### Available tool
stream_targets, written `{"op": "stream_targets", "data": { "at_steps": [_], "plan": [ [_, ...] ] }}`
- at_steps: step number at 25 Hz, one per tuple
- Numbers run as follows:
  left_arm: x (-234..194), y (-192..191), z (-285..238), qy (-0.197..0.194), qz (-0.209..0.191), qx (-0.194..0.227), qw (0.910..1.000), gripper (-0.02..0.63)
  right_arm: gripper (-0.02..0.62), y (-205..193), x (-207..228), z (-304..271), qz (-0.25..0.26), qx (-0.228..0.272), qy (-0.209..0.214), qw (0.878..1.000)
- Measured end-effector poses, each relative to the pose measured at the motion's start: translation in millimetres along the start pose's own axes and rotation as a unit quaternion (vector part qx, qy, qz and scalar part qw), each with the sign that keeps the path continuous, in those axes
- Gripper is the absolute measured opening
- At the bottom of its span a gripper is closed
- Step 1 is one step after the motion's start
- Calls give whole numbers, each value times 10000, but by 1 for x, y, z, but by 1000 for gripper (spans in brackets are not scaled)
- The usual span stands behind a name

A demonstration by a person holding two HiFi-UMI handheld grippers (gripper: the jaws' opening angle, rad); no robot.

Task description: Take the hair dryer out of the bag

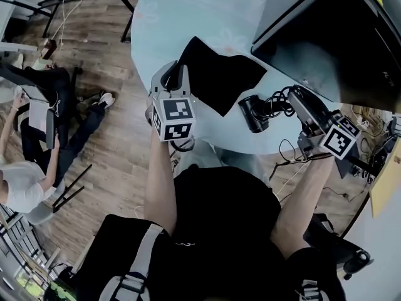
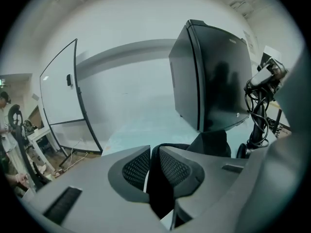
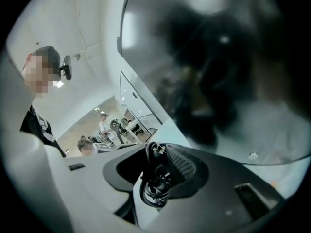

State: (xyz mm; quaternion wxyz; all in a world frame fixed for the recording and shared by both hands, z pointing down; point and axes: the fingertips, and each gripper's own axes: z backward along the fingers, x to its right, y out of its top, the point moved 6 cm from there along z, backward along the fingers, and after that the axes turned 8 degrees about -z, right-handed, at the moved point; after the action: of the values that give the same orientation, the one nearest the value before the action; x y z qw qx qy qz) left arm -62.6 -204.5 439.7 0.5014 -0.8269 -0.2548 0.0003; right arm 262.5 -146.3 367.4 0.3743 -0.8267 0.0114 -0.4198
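A black cloth bag [image 1: 219, 74] lies flat on the pale blue round table [image 1: 169, 17]. My left gripper [image 1: 177, 74] is at the bag's near left corner. In the left gripper view it [image 2: 153, 166] is shut on a fold of the black cloth [image 2: 214, 142]. The black hair dryer [image 1: 252, 113] is outside the bag, just to its right, near the table's front edge, with its coiled cord trailing right. My right gripper [image 1: 294, 99] is shut on the dryer's cord end. In the right gripper view the coiled cord [image 3: 154, 191] sits between the jaws of that gripper [image 3: 158, 174].
A large dark monitor [image 1: 338, 30] stands at the table's back right, close behind the dryer, and fills the left gripper view's right side [image 2: 214, 81]. Loose cables [image 1: 369, 130] hang off the table's right edge. People sit on the wooden floor side at left [image 1: 37, 105]. A whiteboard [image 2: 60, 86] stands beyond the table.
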Motion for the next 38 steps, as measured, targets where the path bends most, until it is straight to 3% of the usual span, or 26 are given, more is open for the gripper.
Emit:
{"op": "stream_targets", "data": {
  "at_steps": [5,11,16,21,27,30,32,34,38],
  "plan": [
    [-10,-18,-1,333,214,-402,9984,72,137,0,44,-2,-77,-96,-799,9967],
    [-10,-35,-5,483,235,-750,9957,72,138,0,92,-10,-279,-17,-1461,9889],
    [-6,-38,-10,446,146,-868,9951,72,138,-5,109,-20,-572,-401,-1166,9907],
    [5,-38,-16,518,-389,-1096,9919,74,138,-20,131,-40,-774,-1062,-893,9873],
    [7,-33,-12,469,-483,-1059,9921,92,142,-38,149,-52,-1050,-1046,-1051,9834],
    [10,-28,-6,348,-390,-894,9946,108,147,-44,158,-49,-928,-759,-1548,9806],
    [9,-25,-2,264,-230,-768,9964,115,150,-50,164,-44,-1056,-579,-1984,9727],
    [6,-23,1,198,-43,-658,9976,130,160,-57,169,-34,-1172,-410,-2500,9603],
    [-2,-24,6,128,102,-549,9984,144,262,-67,174,-8,-984,-76,-3642,9261]
  ]
}}
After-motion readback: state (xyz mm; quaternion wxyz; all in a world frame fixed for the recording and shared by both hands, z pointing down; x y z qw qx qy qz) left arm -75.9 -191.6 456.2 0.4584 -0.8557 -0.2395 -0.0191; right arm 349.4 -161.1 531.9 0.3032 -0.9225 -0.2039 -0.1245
